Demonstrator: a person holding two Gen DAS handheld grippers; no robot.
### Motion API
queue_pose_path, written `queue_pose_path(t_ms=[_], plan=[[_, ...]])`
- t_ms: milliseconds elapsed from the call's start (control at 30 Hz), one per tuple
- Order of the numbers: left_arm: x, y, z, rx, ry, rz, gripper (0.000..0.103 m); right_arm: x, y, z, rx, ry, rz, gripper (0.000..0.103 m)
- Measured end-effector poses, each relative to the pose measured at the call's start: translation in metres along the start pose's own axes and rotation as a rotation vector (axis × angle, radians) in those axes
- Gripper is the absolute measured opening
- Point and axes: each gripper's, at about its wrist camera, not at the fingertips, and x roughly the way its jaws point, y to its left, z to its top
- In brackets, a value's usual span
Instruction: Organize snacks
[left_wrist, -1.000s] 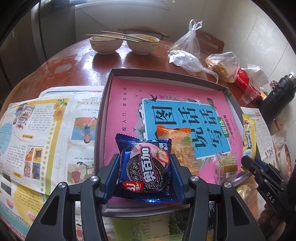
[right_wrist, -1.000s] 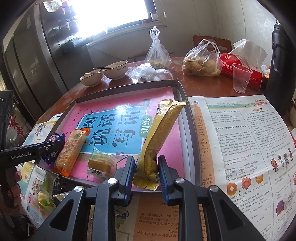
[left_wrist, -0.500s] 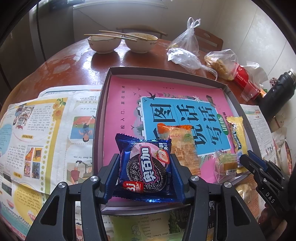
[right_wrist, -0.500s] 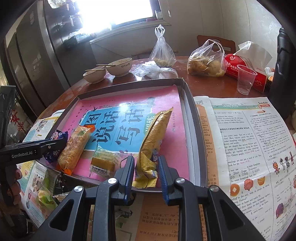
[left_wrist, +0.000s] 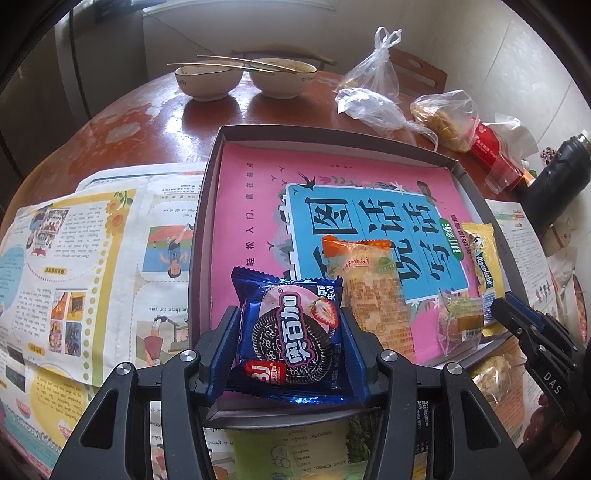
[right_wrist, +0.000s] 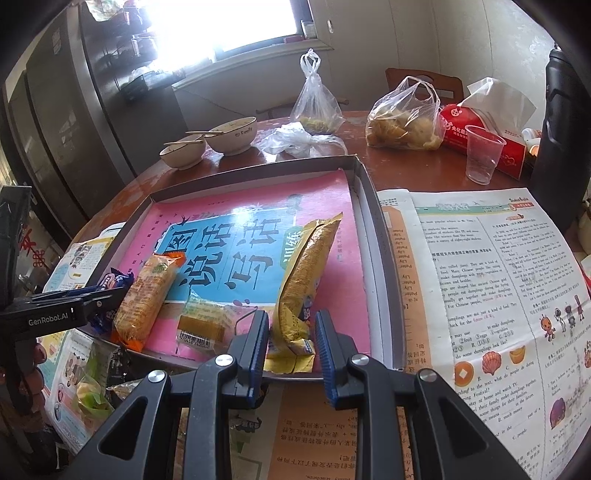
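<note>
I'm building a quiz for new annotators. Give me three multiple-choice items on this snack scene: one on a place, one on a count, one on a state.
1. Where does the orange pack lie?
A. in the tray
B. on the newspaper
C. in a bowl

2. How many bowls stand on the table?
A. one
B. two
C. four

3. What is the left claw doing?
A. standing open and empty
B. gripping the cup
C. gripping the blue cookie pack

Key:
1 A: the pack lies on the pink book cover inside the tray, between the cookie pack and the small clear-wrapped cake.
2 B: two bowls sit side by side beyond the tray, chopsticks across them.
3 C: its fingers press both sides of the blue cookie pack. The right claw likewise pinches the yellow pack.
</note>
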Motion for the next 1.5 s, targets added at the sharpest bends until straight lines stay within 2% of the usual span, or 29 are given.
queue_pose_path(t_ms=[333, 700, 967, 1500], plan=[[-0.006, 0.0, 0.001, 0.018, -0.012, -0.013, 0.054, -0.007, -0.002, 0.001, 0.02, -0.007, -0.036, 0.027], [-0.018, 0.005, -0.002, 0.037, -0.033, -0.037, 0.055, -0.023, -0.001, 0.001, 0.051, -0.055, -0.08, 0.028], [-0.028, 0.007, -0.007, 0.044, -0.057, -0.04, 0.06, -0.031, 0.002, -0.001, 0.07, -0.085, -0.069, 0.038], [-0.05, 0.009, -0.017, 0.03, -0.098, -0.071, 0.064, -0.051, 0.006, -0.008, 0.074, -0.142, -0.055, 0.048]])
